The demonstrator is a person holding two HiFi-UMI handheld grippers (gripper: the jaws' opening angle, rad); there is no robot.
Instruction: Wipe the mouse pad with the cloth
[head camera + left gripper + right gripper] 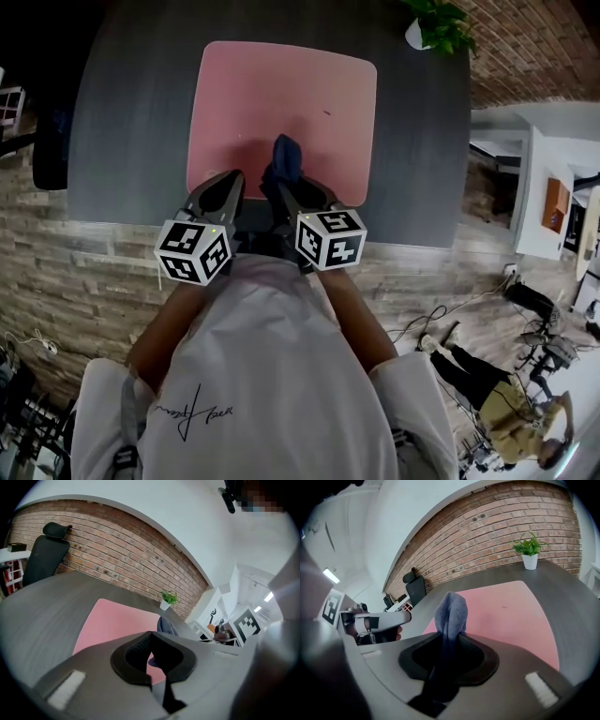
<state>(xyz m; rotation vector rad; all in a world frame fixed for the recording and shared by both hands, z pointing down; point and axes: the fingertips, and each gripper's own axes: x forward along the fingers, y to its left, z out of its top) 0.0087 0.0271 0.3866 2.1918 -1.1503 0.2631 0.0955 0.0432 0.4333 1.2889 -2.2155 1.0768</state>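
The right tool [450,637] pinches the blue cloth [451,609] over the pink mouse pad [281,103]; the left tool [150,633] is pressed together, empty. Next, I think: lower the cloth and wipe.

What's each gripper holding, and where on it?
Right gripper is shut on the blue cloth, bunched, one end poking past the jaws. Left gripper is shut, empty.

mouse pad [281,117] on desk [131,122], plant [436,23] behind
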